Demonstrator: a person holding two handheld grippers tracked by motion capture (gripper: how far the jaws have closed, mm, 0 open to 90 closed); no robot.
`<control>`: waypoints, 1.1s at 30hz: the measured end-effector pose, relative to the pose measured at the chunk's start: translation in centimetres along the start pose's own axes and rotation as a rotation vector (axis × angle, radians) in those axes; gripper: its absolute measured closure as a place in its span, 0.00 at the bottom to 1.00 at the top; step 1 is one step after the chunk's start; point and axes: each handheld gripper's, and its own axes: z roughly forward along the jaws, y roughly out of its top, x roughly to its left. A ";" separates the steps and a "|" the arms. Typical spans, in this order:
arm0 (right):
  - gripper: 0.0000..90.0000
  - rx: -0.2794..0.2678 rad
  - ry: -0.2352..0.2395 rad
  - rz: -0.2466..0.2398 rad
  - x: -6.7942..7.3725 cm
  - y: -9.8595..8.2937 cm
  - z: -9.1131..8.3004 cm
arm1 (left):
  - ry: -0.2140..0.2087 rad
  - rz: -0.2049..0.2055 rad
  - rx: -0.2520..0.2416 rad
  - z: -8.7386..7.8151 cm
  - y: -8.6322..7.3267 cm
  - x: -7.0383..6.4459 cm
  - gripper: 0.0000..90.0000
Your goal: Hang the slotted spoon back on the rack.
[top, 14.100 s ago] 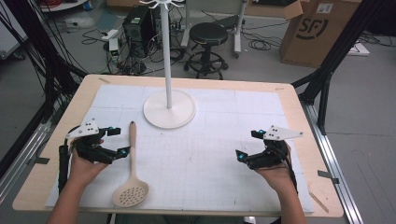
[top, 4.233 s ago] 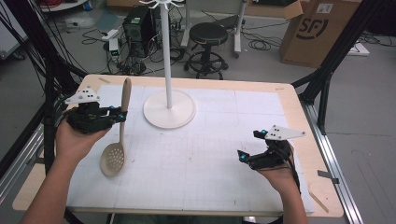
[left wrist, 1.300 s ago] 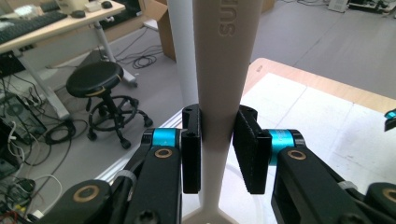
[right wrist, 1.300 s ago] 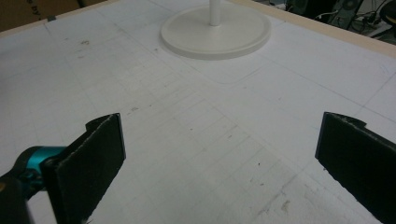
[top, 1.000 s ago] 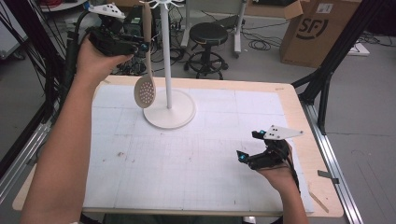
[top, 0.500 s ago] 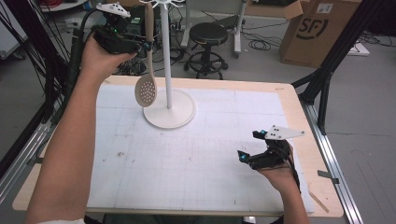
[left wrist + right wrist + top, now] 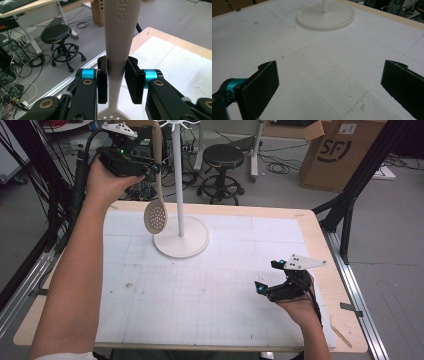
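A beige slotted spoon point(image 7: 156, 205) hangs upright beside the pole of a white hook stand point(image 7: 177, 175), its perforated bowl down and its handle top near the stand's hooks. My left gripper point(image 7: 151, 166) is raised high at the back left and shut on the spoon's handle point(image 7: 116, 37); both pads press its sides. The stand's round base point(image 7: 181, 237) rests on the white mat, and shows in the right gripper view point(image 7: 325, 15). My right gripper point(image 7: 269, 280) rests on the mat at the front right, open, with nothing between its jaws point(image 7: 329, 86).
The wooden table point(image 7: 320, 250) carries a white gridded mat point(image 7: 200, 290). Beyond the far edge stand a black stool point(image 7: 221, 167), a cardboard box point(image 7: 337, 152) and cables on the floor. Black frame struts rise at both sides.
Over the last second the left gripper and the spoon have barely shifted beside the stand's pole. Earlier it lifted the spoon from the mat. The right gripper stays put.
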 end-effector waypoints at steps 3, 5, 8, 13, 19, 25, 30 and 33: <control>0.00 0.002 -0.001 0.002 0.0 -0.1 0.0 | -0.001 -0.005 -0.003 0.1 0.0 0.1 0.81; 0.00 0.006 -0.001 0.004 0.0 -0.1 0.1 | -0.003 -0.005 0.001 0.2 0.0 0.3 0.81; 0.00 0.006 -0.003 0.003 -0.1 -0.1 0.1 | 0.002 -0.009 0.001 0.4 0.0 0.5 0.81; 0.00 0.012 -0.003 -0.002 -0.1 -0.1 0.3 | -0.014 -0.012 0.002 0.7 0.1 0.3 0.81; 0.00 0.021 0.001 -0.001 0.1 -0.2 0.5 | -0.026 -0.012 -0.005 0.8 0.0 0.0 0.81; 0.00 0.014 0.000 -0.004 0.1 -0.2 0.3 | -0.025 -0.042 -0.010 0.4 -0.4 -0.1 0.68; 0.00 0.016 0.003 0.000 0.2 -0.1 0.3 | -0.050 -0.105 0.000 -0.4 -0.4 0.1 0.59; 0.00 0.011 0.001 -0.010 0.2 -0.1 0.3 | -0.052 -0.110 -0.001 -0.9 -0.4 0.0 0.56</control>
